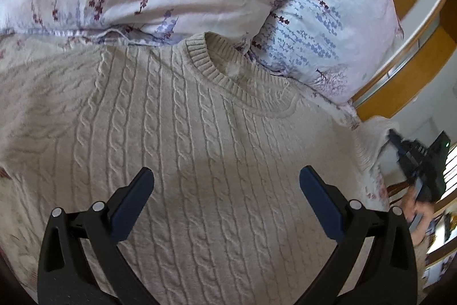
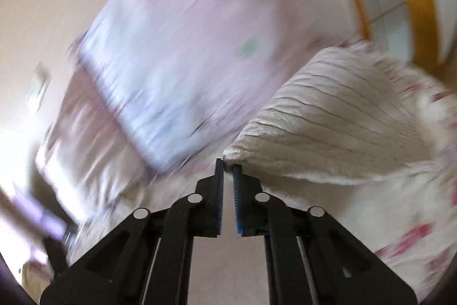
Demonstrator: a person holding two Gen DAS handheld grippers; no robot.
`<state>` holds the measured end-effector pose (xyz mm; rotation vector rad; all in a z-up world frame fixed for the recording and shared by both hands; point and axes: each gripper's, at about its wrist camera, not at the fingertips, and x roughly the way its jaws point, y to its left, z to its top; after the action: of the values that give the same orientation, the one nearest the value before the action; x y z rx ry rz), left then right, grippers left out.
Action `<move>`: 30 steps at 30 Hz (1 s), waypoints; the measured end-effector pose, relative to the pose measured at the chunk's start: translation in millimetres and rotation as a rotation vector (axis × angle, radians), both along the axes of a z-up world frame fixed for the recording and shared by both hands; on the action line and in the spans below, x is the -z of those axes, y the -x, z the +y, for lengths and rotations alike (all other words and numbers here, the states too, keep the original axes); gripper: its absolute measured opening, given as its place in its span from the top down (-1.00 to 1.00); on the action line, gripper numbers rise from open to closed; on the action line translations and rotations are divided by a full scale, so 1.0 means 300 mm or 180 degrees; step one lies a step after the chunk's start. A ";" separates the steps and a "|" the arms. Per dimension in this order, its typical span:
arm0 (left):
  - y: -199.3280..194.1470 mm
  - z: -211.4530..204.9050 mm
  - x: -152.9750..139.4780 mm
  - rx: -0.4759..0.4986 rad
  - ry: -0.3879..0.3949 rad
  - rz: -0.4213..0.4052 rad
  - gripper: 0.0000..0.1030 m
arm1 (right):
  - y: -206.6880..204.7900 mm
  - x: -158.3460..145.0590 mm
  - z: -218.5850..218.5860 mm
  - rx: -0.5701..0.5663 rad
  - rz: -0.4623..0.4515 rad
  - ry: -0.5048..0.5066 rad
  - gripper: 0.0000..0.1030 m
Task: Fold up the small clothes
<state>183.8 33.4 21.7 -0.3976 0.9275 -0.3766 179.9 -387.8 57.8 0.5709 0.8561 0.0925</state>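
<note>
Cream cable-knit sweater (image 1: pixel 200 139) lies front-up on the floral-print bed (image 2: pixel 422 242), fold barely begun.

The sweater's body spreads flat directly under and ahead of the left gripper (image 1: pixel 227 176), whose jaws stand wide with nothing between them, hovering over the chest. Beyond it, past the ribbed collar (image 1: pixel 225 76), two plump floral pillows (image 1: pixel 328 27) crowd the neckline and could catch a fold made toward them. Off to that gripper's right, the right gripper (image 2: pixel 228 165) is closed narrow on a corner of the sweater's edge, the knit fanning up and away to its right; this view is blurred. I judge the first side fold is only starting: body unfolded, both sides and the bottom left to do.
</note>
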 end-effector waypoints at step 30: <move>0.015 0.102 -0.014 -0.0125 0.0387 0.0137 -0.96 | -0.034 0.128 0.038 0.0696 0.0437 0.0361 0.68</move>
<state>179.4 63.9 26.0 -0.5364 0.9398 -0.3909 190.0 -376.4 19.3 0.5653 0.9204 -0.1952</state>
